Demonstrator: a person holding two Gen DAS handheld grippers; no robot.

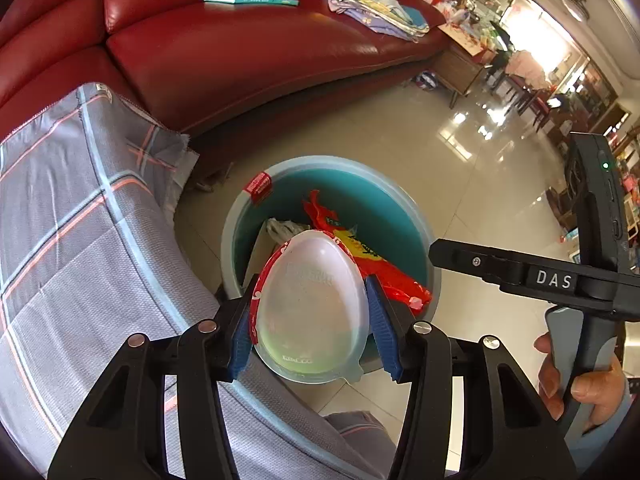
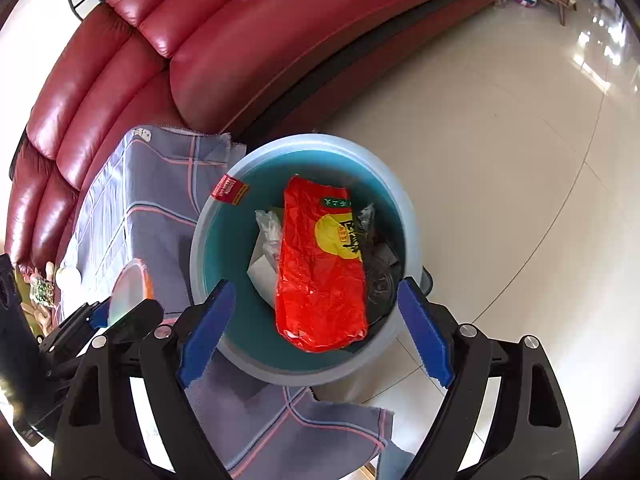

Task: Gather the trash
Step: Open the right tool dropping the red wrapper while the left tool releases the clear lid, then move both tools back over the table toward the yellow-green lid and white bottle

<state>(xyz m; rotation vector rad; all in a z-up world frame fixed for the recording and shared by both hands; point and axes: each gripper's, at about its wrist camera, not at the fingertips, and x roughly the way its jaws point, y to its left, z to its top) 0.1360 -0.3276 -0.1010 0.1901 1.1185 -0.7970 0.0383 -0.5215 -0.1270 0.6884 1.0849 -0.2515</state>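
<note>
Inside teal bin (image 2: 224, 240): red wrapper (image 2: 320, 276), white plastic (image 2: 269, 232); left claw (image 1: 310, 320) grips cup (image 1: 310, 300).

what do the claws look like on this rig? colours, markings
Both alike: black plastic linkage arms with silver pivot screws, ending in blue ribbed pads. The right claw body is black, stamped "DAS" in white, with a green indicator light and a grey handle. No cables visible.

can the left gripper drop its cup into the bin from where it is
Probably yes: the left gripper holds the plastic cup over the near rim of the open teal bin, with nothing between them.
</note>
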